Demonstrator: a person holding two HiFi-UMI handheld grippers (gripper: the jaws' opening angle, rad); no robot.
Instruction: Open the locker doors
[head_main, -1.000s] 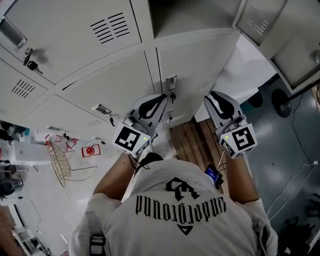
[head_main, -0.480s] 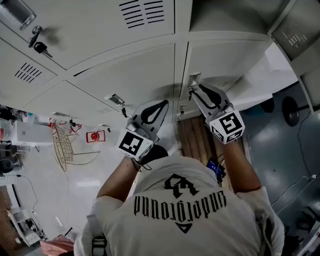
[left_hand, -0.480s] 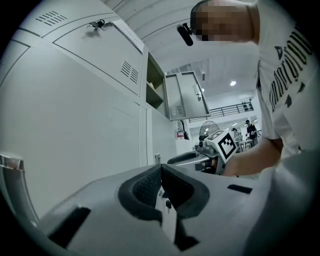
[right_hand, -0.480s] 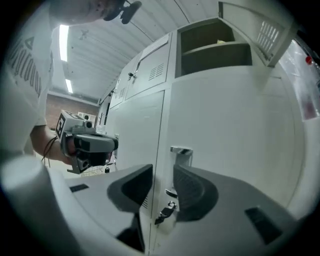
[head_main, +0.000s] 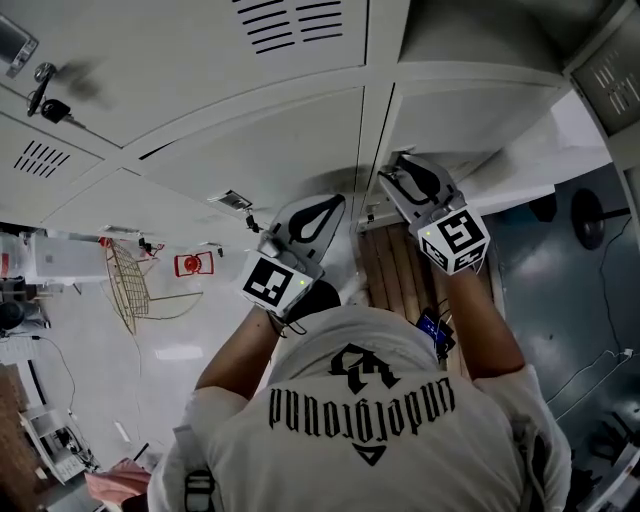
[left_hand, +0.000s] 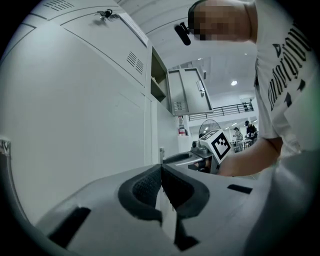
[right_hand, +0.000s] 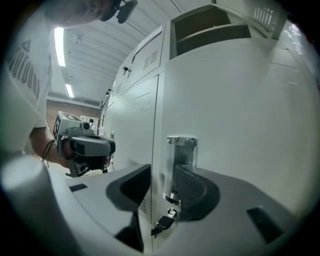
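White locker bank (head_main: 250, 150), grey floor (head_main: 560, 300). Door handle (right_hand: 181, 150) stands at 12 o'clock between the opening jaws of the right gripper (right_hand: 162, 187), its lower end masked by one pad; key (right_hand: 163, 222) hangs at 6. Left gripper (left_hand: 161, 175), at 9 o'clock: jaws together, empty.

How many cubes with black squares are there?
2. One cube is on the left gripper; the other is on the right gripper, whose fingers are opening around the locker handle. None looks hidden.

- Head view: above the person (head_main: 360, 420), facing steeply down on left gripper (head_main: 322, 210), right gripper (head_main: 405, 178) and lockers (head_main: 250, 90).
- Left gripper view: low, along its jaws; lockers to their left, right gripper ahead.
- Right gripper view: close on a handle (right_hand: 181, 150) between its jaws; left gripper to their left.
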